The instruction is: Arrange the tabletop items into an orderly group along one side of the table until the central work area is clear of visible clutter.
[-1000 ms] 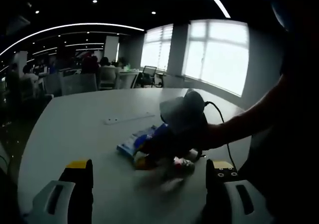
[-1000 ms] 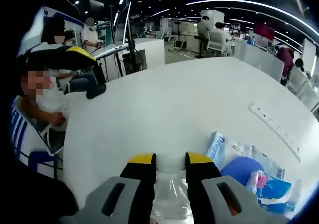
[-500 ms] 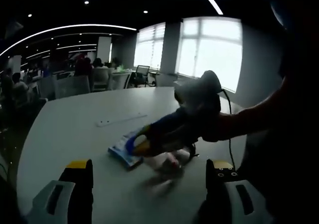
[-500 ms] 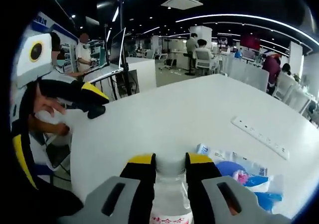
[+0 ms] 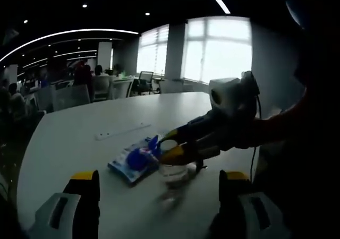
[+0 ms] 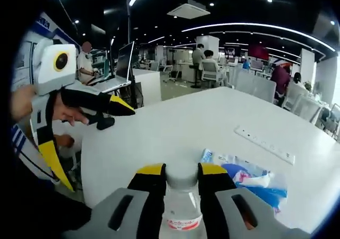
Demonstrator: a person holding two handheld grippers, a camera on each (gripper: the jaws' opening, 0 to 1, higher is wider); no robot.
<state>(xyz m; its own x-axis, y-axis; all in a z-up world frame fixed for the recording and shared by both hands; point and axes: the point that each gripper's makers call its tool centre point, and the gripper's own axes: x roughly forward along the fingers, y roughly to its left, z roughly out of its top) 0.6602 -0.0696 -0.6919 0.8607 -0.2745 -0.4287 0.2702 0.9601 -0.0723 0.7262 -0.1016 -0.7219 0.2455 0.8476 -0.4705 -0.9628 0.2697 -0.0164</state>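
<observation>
Opposed low views across table [image 5: 79,138]

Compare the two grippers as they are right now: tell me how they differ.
The right gripper is shut on a clear bottle, pinching its neck; the left gripper is open and holds nothing. The right gripper carries its bottle lifted off the white table; the left gripper hangs beside the table's edge. Both have yellow-tipped black jaws.

Table [image 6: 180,127] white — power strip [image 6: 264,143] white too. Packet [image 6: 249,178] blue-and-white. Bottle [image 6: 181,212] clear, red-white label. Right claw [image 6: 181,171] tips yellow, body grey.
</observation>
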